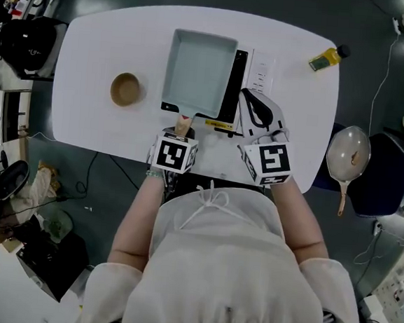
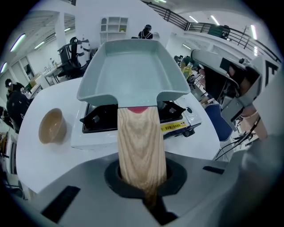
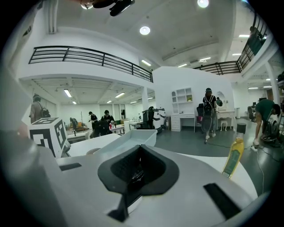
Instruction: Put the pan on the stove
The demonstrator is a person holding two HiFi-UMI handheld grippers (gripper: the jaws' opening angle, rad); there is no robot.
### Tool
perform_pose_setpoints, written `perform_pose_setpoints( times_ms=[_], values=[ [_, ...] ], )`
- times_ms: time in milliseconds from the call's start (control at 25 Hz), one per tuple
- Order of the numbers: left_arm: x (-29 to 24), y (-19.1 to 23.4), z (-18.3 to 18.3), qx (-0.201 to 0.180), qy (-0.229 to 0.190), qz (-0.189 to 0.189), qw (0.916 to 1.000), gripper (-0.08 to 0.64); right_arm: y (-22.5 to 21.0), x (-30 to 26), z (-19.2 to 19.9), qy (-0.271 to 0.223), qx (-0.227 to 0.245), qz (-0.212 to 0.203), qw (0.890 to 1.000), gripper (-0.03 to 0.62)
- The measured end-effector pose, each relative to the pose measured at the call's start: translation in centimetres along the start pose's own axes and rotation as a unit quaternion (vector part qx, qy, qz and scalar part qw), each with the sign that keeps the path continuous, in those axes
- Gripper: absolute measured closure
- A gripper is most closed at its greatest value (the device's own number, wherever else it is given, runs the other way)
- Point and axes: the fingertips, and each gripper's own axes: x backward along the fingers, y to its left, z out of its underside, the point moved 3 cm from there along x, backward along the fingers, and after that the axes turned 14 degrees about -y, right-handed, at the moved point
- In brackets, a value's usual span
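A square pale blue-green pan lies over the black top of the portable stove at the middle of the white table. I cannot tell whether the pan rests on the burner or hovers just above it. My left gripper is shut on the pan's wooden handle, which runs straight out from the jaws to the pan. Just right of the stove, my right gripper is shut and holds nothing. Its own view shows the pan's corner beyond its jaws.
A small tan bowl stands left of the pan. A yellow oil bottle lies near the table's far right corner. A round frying pan sits on a chair off the table's right edge. Cables and equipment cover the floor at left.
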Motion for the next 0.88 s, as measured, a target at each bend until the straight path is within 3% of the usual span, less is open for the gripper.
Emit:
perform_pose_setpoints(
  times_ms=[760,880],
  values=[
    [-0.4,-1.2,-0.1,0.044,0.089,0.034,0.9945,0.538,0.5,0.9,0.0,0.003,-0.012,0.028,1.000,0.589],
    [-0.3,-1.4,-0.5,0.050,0.103,0.064,0.9914,0.536,0.8,1.3,-0.1,0.003,-0.010,0.034,0.999,0.588]
  ],
)
